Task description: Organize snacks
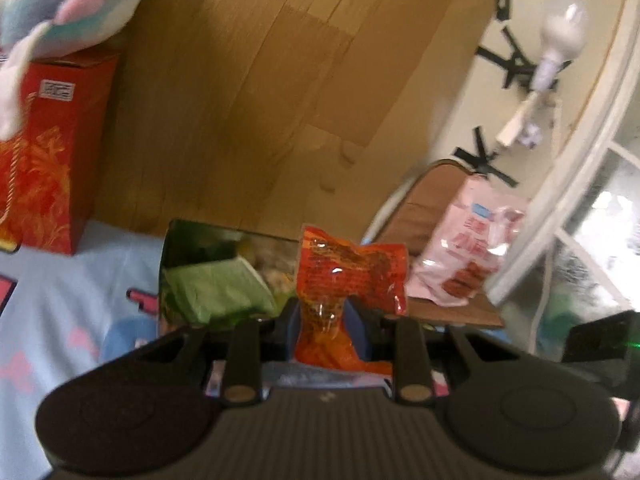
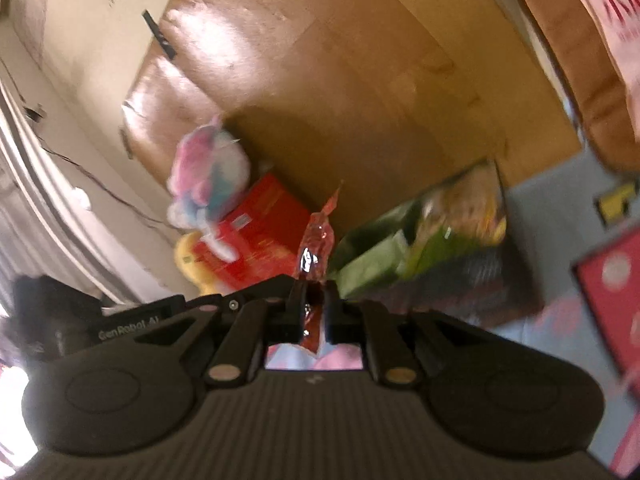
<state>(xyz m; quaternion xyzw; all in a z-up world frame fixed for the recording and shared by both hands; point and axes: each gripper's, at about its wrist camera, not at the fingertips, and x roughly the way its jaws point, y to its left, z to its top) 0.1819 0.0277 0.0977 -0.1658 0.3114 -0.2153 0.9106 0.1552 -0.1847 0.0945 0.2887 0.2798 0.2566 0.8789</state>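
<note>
My left gripper (image 1: 323,312) is shut on an orange-red snack packet (image 1: 352,272), held up above the light blue cloth. My right gripper (image 2: 314,300) is shut on a thin red snack packet (image 2: 316,240), seen edge-on and sticking up between the fingers. A green and yellow snack bag (image 1: 218,280) stands just behind and left of the left gripper; it also shows in the right wrist view (image 2: 432,236), to the right of the right gripper. A pink snack bag (image 1: 468,248) leans on a brown chair at the right.
A red gift box (image 1: 48,152) with a pastel plush toy (image 1: 68,8) on top stands at the left; both show in the right wrist view (image 2: 256,240). A brown chair (image 1: 432,208) is at the right. A wood panel (image 1: 280,100) stands behind. A red patterned item (image 2: 612,300) lies at right.
</note>
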